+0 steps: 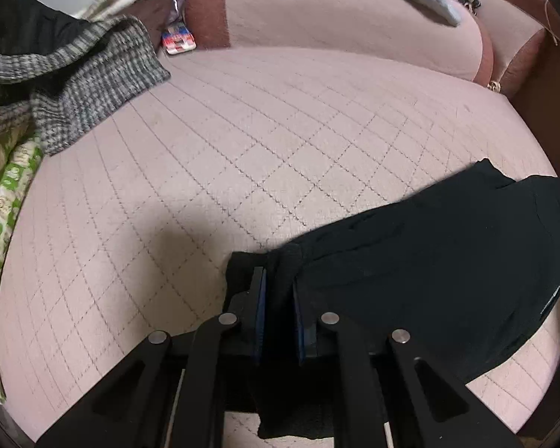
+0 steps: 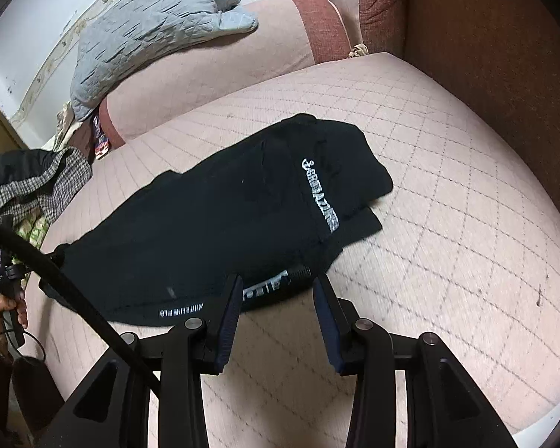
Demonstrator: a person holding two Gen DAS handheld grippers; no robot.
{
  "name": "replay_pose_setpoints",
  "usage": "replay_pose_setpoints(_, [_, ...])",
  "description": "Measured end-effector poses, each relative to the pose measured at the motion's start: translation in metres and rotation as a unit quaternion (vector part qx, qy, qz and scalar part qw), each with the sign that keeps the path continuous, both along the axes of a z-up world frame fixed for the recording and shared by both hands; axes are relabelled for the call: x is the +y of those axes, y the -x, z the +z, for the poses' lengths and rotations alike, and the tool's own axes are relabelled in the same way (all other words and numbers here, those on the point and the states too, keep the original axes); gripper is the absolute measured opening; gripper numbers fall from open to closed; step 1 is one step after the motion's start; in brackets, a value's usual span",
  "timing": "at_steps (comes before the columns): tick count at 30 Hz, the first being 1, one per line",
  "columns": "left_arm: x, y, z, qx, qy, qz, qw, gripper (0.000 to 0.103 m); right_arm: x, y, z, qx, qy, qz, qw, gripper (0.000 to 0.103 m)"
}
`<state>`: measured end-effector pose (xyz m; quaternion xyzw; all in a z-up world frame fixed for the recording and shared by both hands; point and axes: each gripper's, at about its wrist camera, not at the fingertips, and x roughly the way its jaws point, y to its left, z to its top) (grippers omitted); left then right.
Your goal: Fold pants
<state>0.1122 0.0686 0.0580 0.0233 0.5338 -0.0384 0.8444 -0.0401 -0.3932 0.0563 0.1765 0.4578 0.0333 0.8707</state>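
1. The pink quilted sofa seat [image 1: 242,142] is the widest surface; a broad bare stretch runs from its middle to the backrest [image 1: 336,18], bounded by a brown armrest [image 2: 485,37] on the right side
2. The black pants [image 2: 212,216] lie partly folded across the seat, white lettering facing up, with 1 end toward the armrest corner and the near edge close to the seat's front
3. A grey quilted cover [image 2: 149,26] is draped over the backrest, well apart from the pants
4. A houndstooth garment [image 1: 74,86] and a green patterned cloth [image 1: 3,194] crowd the seat's left edge
5. The left gripper [image 1: 279,291] is clenched on a bunched end of the pants, black cloth pinched between its blue pads
6. The right gripper [image 2: 276,291] is spread wide, fingers straddling the pants' near hem, gripping nothing
7. A small red, white and blue packet [image 1: 178,39] sits at the seat's back crease
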Motion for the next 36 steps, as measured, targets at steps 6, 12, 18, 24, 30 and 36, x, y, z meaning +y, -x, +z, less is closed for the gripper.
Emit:
replay_pose_setpoints(6, [0.014,0.005,-0.014,-0.013,-0.032,0.012,0.9993,0.059,0.007,-0.01,0.001,0.002,0.004,0.007,1.0,0.043])
replay_pose_setpoints(12, [0.034,0.028,0.016,-0.065,0.024,0.062,0.9957,0.059,0.022,-0.047,0.023,-0.021,0.005,0.024,0.999,0.043])
replay_pose_setpoints(18, [-0.011,0.061,0.045,-0.186,-0.049,0.057,0.9796,0.063,0.075,-0.144,0.036,-0.031,0.021,0.113,0.993,0.049])
replay_pose_setpoints(24, [0.055,0.041,0.007,-0.124,-0.037,0.171,0.9768,0.07,0.121,-0.223,0.005,0.009,0.044,0.14,0.989,0.049])
replay_pose_setpoints(30, [0.097,0.05,-0.003,-0.134,0.093,0.218,0.9622,0.069,0.151,-0.264,-0.033,0.043,0.102,0.177,0.978,0.05])
replay_pose_setpoints(36, [0.083,0.045,0.006,-0.162,0.093,0.18,0.9658,0.069,0.169,-0.264,-0.036,0.053,0.121,0.203,0.97,0.013])
